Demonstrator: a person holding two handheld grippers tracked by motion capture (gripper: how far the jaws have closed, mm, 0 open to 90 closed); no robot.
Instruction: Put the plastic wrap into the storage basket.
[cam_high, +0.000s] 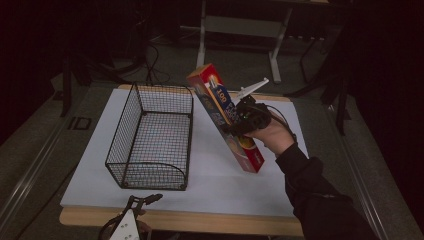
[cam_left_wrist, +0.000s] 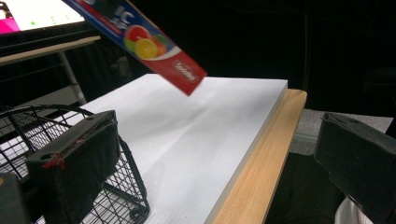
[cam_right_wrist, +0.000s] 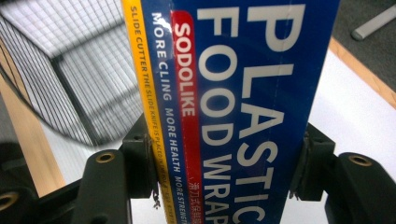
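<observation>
Nearest the person, the left gripper (cam_high: 145, 200) rests at the front edge of the light wooden table (cam_high: 200, 222), its jaws spread wide apart and gripping nothing; in the left gripper view the two black pads (cam_left_wrist: 79, 154) stand well apart with the bare white board (cam_left_wrist: 187, 140) between them. Just ahead of this gripper and a little to its left sits the black wire mesh basket (cam_high: 150, 135), rectangular and open-topped, standing on the white board with nothing visible inside.

Farther out, to the right of the basket, the right gripper (cam_high: 232, 125) is clamped on the long red and blue cardboard box of plastic food wrap (cam_high: 225, 117). In the right gripper view both jaws press the box's narrow sides (cam_right_wrist: 252, 112), gripping it around mid-length. The box is tilted, its upper end leaning toward the basket and its lower end hanging just above the board; whether that corner touches the surface I cannot tell.

The step in hand looks like carrying the lifted box over to the basket. The next move calls for swinging the right gripper across to its left until the box clears the basket's wire rim, laying the box flatter so its length fits the basket's long side, then lowering and letting go.
</observation>
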